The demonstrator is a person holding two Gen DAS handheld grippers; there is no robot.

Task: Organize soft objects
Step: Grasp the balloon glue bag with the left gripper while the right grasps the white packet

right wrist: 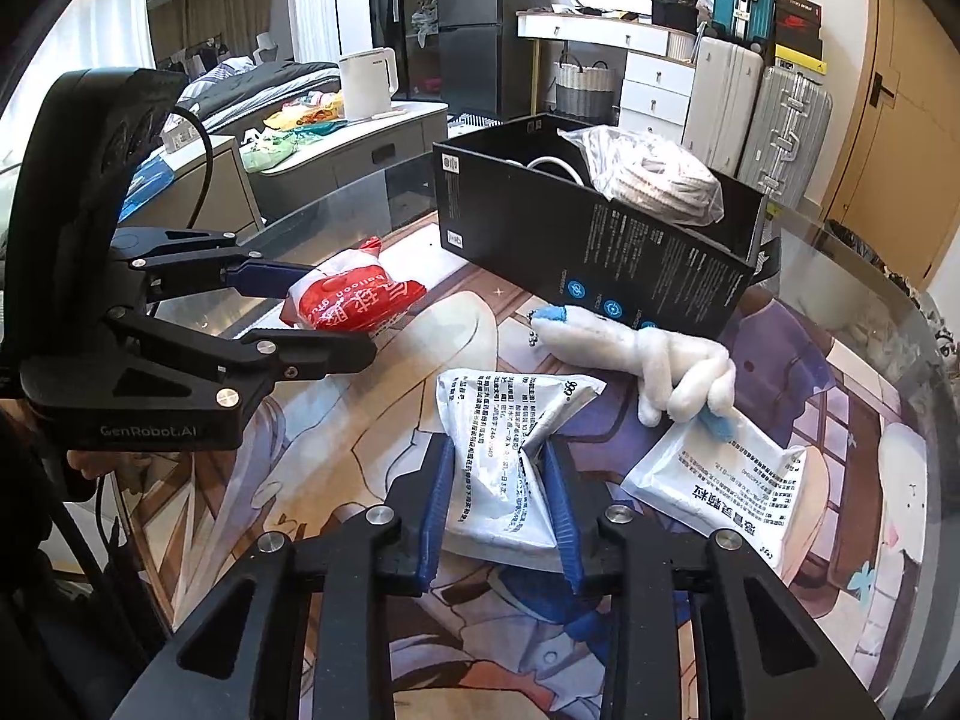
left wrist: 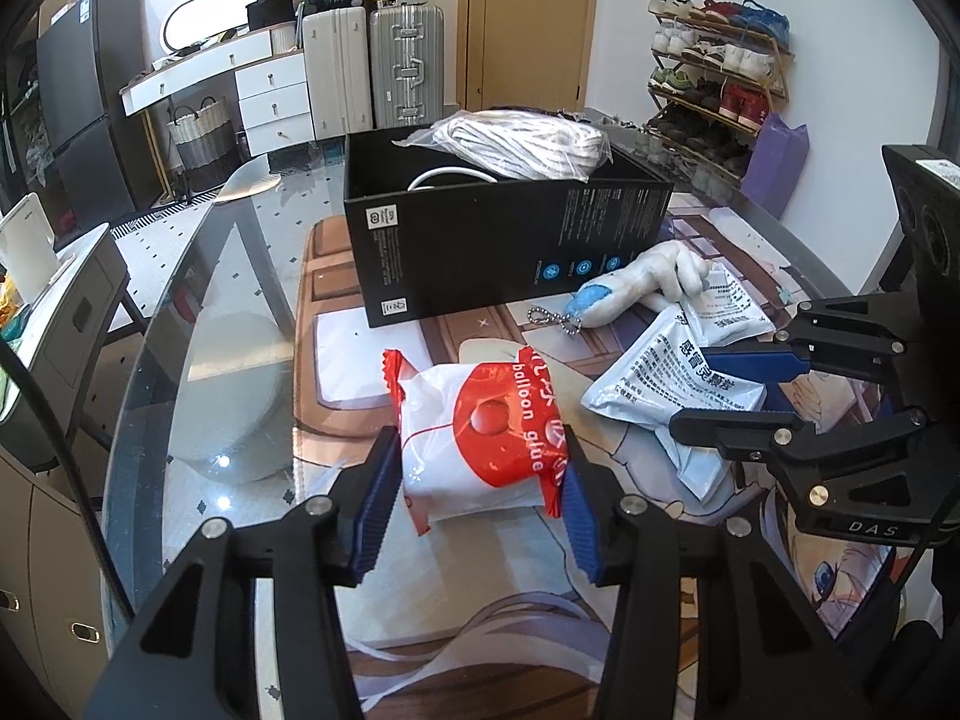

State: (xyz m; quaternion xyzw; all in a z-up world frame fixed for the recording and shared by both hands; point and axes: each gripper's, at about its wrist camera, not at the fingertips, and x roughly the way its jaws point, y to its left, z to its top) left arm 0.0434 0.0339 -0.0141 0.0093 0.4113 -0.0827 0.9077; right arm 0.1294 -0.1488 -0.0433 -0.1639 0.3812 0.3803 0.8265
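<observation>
Gripping a red "balloon glue" bag (left wrist: 480, 432), left fingers (left wrist: 372, 498) clamp; right fingers (right wrist: 435, 510) pinch a white sachet (right wrist: 510, 468).

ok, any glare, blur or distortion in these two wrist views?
Left wrist: sharp, heavy fisheye bend with dark corners, bright glare spot on the glass table. Right wrist: also sharp and bent, window washed out, box readable.
</observation>
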